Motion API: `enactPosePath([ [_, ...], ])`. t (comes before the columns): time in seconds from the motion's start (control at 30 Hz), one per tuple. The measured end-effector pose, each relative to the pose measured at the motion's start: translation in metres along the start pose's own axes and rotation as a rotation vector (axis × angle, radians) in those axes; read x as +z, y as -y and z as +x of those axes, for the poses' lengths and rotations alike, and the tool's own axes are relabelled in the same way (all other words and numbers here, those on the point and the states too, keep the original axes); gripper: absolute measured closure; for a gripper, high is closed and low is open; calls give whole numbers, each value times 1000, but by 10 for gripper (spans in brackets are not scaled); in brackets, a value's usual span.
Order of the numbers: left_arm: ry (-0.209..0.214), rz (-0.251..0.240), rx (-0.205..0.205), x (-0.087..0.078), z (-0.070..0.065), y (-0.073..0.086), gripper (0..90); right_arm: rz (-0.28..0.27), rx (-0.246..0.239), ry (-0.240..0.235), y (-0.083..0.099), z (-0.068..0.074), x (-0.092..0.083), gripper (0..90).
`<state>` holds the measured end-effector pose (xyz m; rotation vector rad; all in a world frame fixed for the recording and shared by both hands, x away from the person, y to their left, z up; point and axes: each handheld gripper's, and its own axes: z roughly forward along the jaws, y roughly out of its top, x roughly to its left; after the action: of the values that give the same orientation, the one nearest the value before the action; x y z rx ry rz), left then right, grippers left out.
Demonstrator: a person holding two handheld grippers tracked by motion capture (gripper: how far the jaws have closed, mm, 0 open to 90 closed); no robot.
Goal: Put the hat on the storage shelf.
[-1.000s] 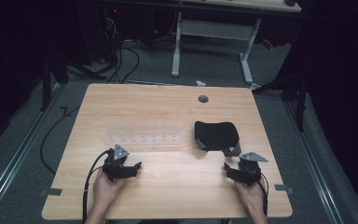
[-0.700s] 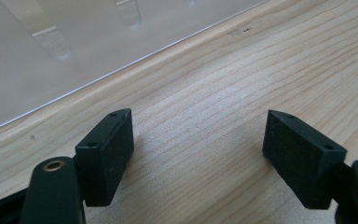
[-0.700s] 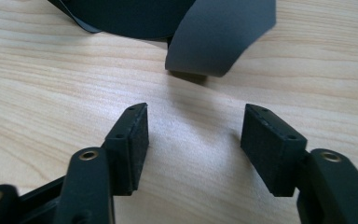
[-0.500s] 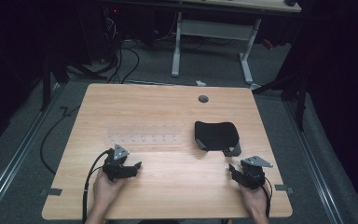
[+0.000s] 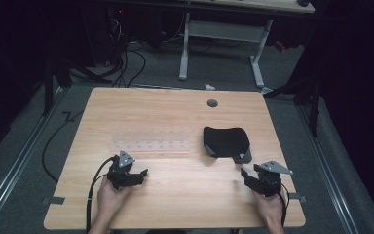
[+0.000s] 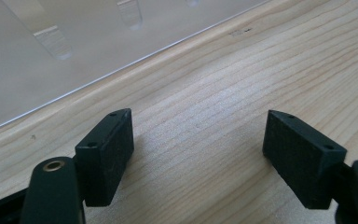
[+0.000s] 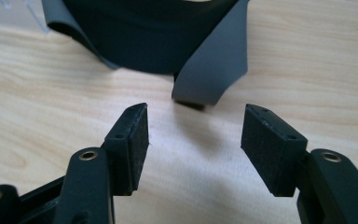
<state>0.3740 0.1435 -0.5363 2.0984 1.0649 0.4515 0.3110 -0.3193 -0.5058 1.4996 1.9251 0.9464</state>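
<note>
The left gripper (image 5: 137, 174) is held near the table's (image 5: 175, 112) front left corner with its jaws spread and nothing between them, just short of the near edge of a clear tray (image 6: 51, 60). The right gripper (image 5: 247, 177) is held near the front right corner, jaws likewise apart and empty. Beyond it, a black pouch (image 5: 226, 140) with a grey strap (image 7: 212, 65) is seen lying right of the table's centre.

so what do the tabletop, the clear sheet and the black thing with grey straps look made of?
Tabletop: light wood or wood-look laminate, matte, visible grain lines.
Clear sheet: likely acrylic or similar plastic, see-through with a crisp straight edge.
Black thing: soft fabric, matte; its grey straps look like flat webbing, curling loosely.
</note>
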Motion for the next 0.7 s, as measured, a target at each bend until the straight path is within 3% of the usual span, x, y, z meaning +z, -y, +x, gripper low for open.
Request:
enactPosePath([
  [0.2, 0, 0, 0, 0, 0, 0, 250, 7, 23, 25, -15, -3, 5, 403],
  [0.7, 0, 0, 1, 0, 0, 0, 249, 5, 75, 18, -40, -16, 18, 420],
])
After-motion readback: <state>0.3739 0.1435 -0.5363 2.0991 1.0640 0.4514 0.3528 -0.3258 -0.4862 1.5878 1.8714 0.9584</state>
